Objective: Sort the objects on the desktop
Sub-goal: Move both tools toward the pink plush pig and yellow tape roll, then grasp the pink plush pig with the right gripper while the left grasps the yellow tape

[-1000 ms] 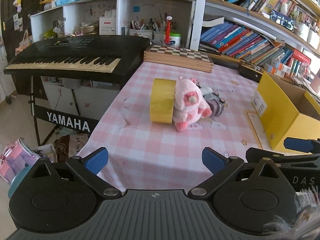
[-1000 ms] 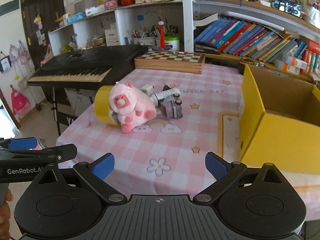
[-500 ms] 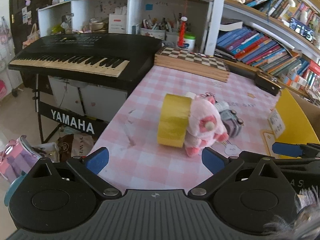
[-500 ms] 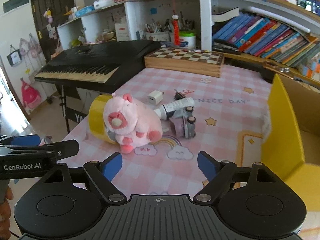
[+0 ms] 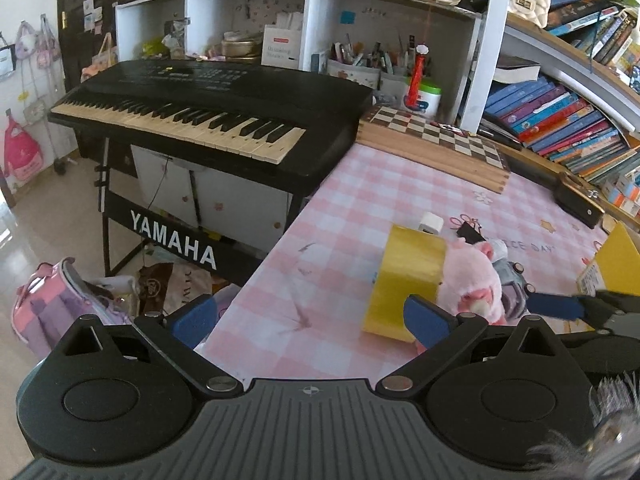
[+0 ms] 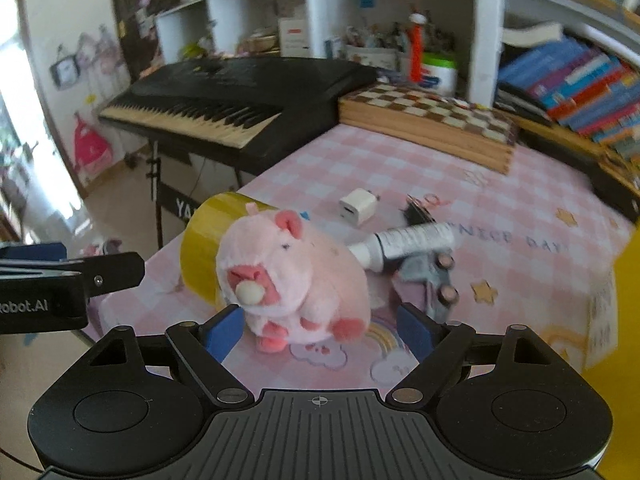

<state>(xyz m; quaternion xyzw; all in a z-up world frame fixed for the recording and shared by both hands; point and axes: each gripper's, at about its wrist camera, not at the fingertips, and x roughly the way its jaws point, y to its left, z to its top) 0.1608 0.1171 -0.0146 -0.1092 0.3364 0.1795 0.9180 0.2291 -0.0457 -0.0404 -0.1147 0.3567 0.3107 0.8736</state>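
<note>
A pink plush pig [image 6: 288, 268] leans on an upright yellow tape roll [image 6: 204, 240] on the pink checked tablecloth [image 6: 500, 200]. Behind them lie a white tube [image 6: 408, 242], a grey toy car [image 6: 428, 284], a white charger cube [image 6: 358, 211] and a black clip [image 6: 414, 212]. My right gripper [image 6: 319, 334] is open, its blue pads on either side of the pig's feet without pressing. My left gripper [image 5: 308, 318] is open and empty over the table's left edge, its right pad just in front of the tape roll [image 5: 404, 276] and the pig [image 5: 472, 280].
A yellow cardboard box [image 5: 618, 256] stands at the right of the table. A black keyboard [image 5: 208, 120] on a stand flanks the left edge, and a wooden chessboard box [image 5: 436, 140] lies at the back. Shelves of books rise behind. Bags sit on the floor at the left.
Both grippers have moved forward and to the left, closer to the pile. The right gripper's jaws narrowed a little and now flank the pig's feet. The yellow box has slid to the right edge.
</note>
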